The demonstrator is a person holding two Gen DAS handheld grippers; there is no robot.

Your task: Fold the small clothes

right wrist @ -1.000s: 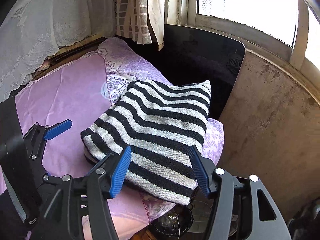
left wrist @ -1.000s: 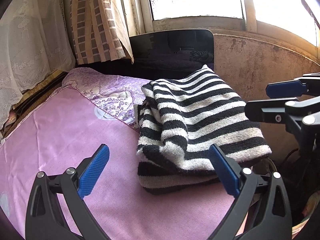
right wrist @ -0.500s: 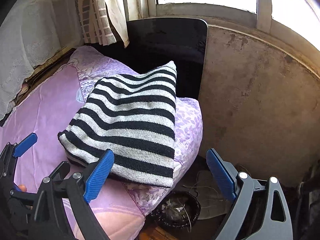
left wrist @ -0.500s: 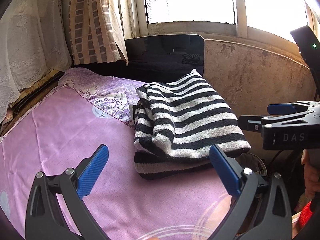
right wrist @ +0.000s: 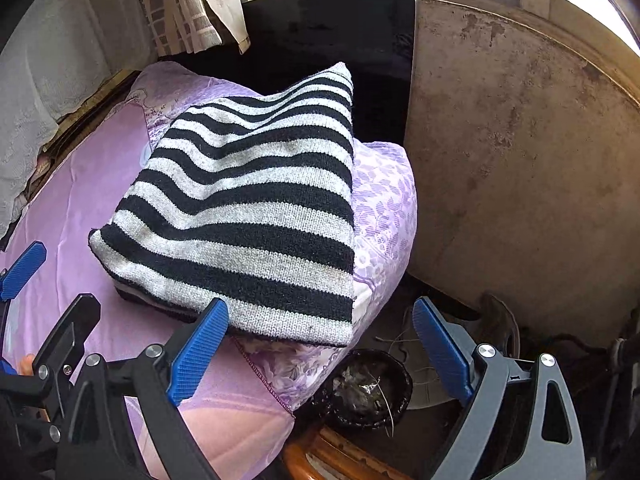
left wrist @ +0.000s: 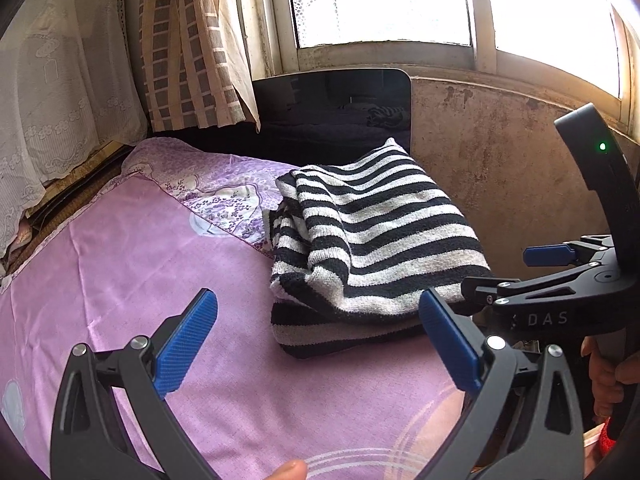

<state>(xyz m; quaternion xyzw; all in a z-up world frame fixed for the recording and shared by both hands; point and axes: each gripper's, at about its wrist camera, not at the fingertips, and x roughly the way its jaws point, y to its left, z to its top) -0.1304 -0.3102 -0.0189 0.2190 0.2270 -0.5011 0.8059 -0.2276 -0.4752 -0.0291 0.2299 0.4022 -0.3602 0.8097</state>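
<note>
Looking along the left hand-held gripper [left wrist: 318, 344], its jaws gape empty over the pink bed sheet [left wrist: 132, 264], and the striped sweater [left wrist: 376, 240] lies folded near the bed's right edge. From the right hand-held gripper [right wrist: 320, 344], jaws that stood narrower a second ago are now wide and hold nothing: the sweater [right wrist: 248, 208] has been released, a thick, soft black-and-white bundle, so folding looks essentially done.

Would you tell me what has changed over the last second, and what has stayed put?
The right gripper opened wide off the striped sweater, letting it go, and dropped toward the bed's corner. The left gripper stayed open and empty; the folded sweater stayed on the purple bedsheet.
</note>
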